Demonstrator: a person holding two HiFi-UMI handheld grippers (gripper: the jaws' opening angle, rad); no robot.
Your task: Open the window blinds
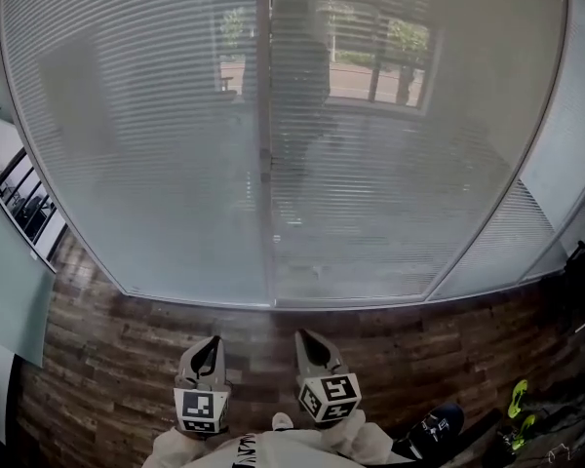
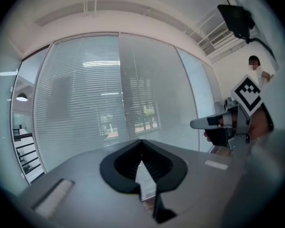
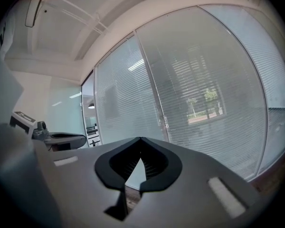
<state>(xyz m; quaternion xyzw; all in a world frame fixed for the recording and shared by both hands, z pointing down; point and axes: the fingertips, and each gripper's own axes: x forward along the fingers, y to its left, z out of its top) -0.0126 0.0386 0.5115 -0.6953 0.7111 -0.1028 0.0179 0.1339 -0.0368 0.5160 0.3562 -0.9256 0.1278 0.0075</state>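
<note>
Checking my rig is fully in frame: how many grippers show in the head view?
2. The left gripper is low, left of centre; the right gripper beside it to the right. Both point toward the window blinds. None looks hidden.

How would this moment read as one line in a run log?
stage: facing blinds, nothing touched | left gripper: shut, empty | right gripper: shut, empty | blinds: down over the glass
</note>
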